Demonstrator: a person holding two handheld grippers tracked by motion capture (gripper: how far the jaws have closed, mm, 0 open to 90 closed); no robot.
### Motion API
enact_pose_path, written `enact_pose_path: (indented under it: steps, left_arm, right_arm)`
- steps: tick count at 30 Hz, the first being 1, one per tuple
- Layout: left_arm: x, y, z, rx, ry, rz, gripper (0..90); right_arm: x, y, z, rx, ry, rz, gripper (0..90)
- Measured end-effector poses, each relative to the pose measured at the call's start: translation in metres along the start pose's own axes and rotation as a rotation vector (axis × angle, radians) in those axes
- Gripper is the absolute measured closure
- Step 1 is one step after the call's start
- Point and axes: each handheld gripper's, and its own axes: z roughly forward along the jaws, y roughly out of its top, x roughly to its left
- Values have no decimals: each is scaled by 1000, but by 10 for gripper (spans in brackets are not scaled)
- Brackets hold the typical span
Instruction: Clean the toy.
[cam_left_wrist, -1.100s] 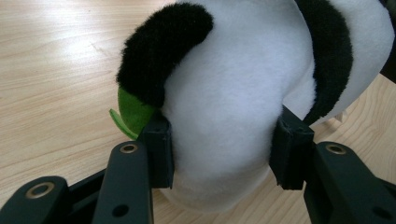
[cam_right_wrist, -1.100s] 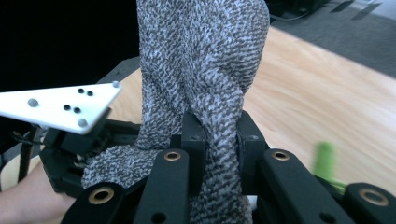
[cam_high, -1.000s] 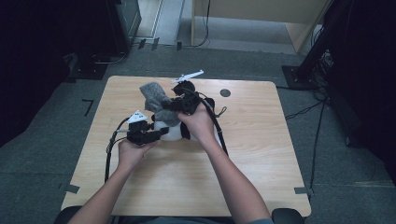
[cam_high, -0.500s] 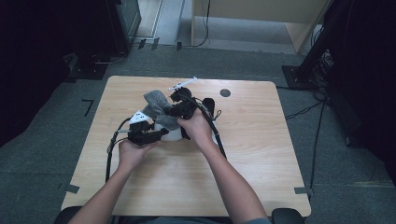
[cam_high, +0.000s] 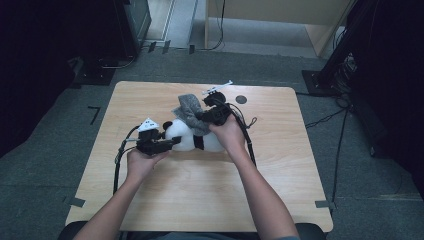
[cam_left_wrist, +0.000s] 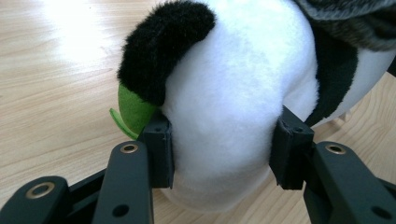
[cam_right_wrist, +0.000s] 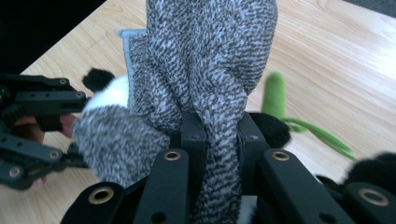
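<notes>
On the left, the left gripper (cam_high: 167, 143) has its jaws clamped on the head of a toy panda (cam_high: 187, 139) lying mid-tabletop (cam_high: 150, 200). To the right, the right gripper (cam_high: 202, 116) pinches a grey knitted cloth (cam_high: 189, 107) draped over the panda — apparently partway through covering or dressing it, not settled yet. No readable writing anywhere.

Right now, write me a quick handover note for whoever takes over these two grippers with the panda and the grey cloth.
Left gripper: shut on the plush panda, pads pressing its white head from both sides, pinned on the table.
Right gripper: shut on the grey knitted cloth, bunched between its pads, held above the panda.
Done: panda steadied, cloth gripped and partly draped over it.
Left: probably finish laying or pulling the cloth over the panda, then release both.
</notes>
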Motion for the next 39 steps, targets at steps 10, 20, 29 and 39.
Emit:
enact_pose_path:
  steps: [10, 20, 29, 39]
  left_arm:
    - [2, 1, 0, -1, -7, -14, 511]
    - [4, 1, 1, -1, -9, -23, 511]
    - [4, 1, 1, -4, -5, -22, 511]
    - [4, 1, 0, -4, -7, -27, 512]
  right_arm:
    - [-25, -15, -37, -53, -75, 11, 790]
    - [-59, -34, -65, -81, -108, 77, 792]
    - [-72, -47, -69, -101, -101, 103, 794]
    - [-90, -61, -75, -96, -159, 141, 796]
